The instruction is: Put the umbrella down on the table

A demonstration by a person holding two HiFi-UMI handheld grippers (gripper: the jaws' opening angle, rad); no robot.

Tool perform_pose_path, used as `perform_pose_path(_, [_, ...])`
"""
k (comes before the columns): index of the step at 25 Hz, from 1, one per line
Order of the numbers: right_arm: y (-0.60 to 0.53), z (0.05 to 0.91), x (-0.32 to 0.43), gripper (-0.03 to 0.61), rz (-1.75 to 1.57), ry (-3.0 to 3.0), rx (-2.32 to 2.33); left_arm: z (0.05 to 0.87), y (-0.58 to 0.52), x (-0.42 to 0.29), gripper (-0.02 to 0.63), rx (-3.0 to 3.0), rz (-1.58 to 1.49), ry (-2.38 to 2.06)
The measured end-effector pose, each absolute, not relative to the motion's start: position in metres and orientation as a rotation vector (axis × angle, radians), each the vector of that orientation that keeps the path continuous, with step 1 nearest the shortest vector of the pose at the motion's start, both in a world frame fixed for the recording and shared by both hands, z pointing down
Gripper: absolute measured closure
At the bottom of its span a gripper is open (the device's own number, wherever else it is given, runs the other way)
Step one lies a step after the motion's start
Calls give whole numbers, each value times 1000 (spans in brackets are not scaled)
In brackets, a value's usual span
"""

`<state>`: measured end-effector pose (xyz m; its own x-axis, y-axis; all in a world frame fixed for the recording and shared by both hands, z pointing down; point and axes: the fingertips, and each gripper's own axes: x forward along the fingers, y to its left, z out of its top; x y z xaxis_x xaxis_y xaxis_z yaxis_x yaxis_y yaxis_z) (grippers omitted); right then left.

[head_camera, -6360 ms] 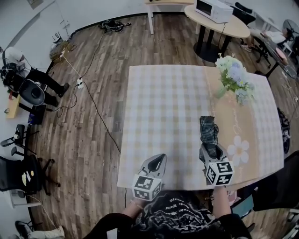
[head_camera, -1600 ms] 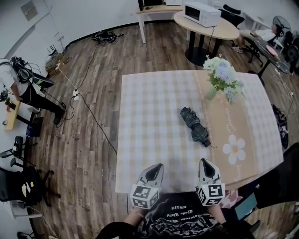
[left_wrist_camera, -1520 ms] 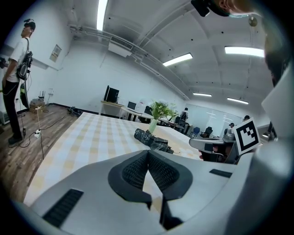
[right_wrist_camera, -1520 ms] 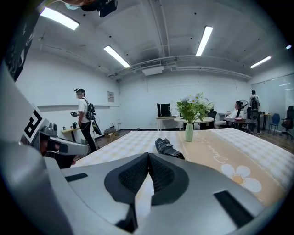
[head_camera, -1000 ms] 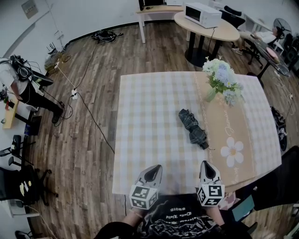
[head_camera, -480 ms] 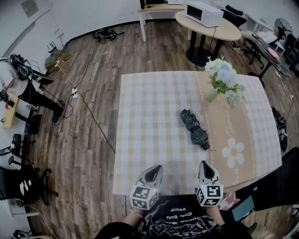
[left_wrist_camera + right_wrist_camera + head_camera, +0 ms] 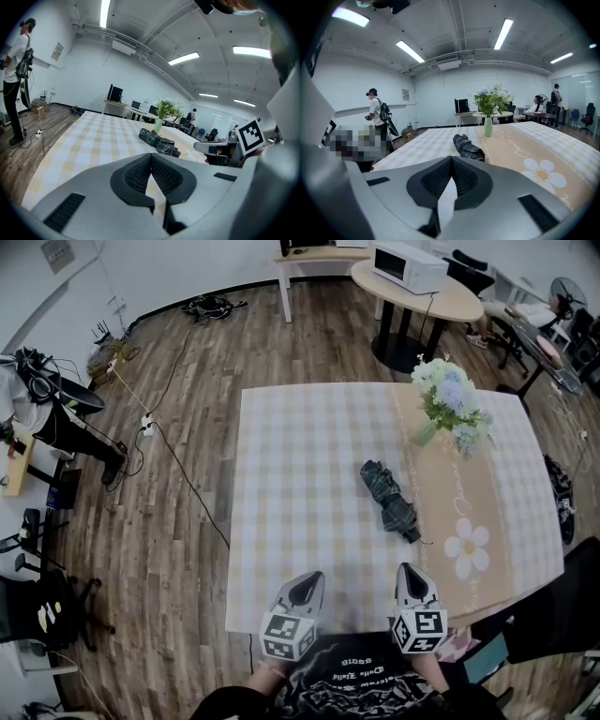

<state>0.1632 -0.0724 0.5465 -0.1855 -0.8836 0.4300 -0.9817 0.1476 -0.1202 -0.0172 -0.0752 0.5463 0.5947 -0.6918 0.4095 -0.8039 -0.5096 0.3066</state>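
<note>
Centred on wood-plank floor [image 7: 187, 381]: square table with checked cloth [image 7: 300, 474].

On right part of table, laid from near edge to far edge: beige cloth runner with daisy print [image 7: 441, 474].

At far end of runner, upright: slim vase of pale flowers [image 7: 448, 401].

Flat on table, at left edge of runner, well apart from vase: dark folded fabric umbrella [image 7: 388, 501].

At near table edge, side by side, apart from umbrella: grey left gripper [image 7: 305, 583] left of centre, grey right gripper [image 7: 413, 576] nearly in line with umbrella.

Behind table: round wooden table [image 7: 450, 298], with white box-shaped microwave [image 7: 405, 262] on top.

Left of table, on floor: long thin cable [image 7: 192, 486]. Beyond cable: standing person [image 7: 56, 418].
</note>
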Motion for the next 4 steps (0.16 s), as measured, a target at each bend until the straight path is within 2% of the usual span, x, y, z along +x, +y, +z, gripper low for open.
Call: perform_pose_path(4, [-77, 549, 163, 571, 557, -2169, 1819, 548, -78, -16, 595, 2357, 323, -1185])
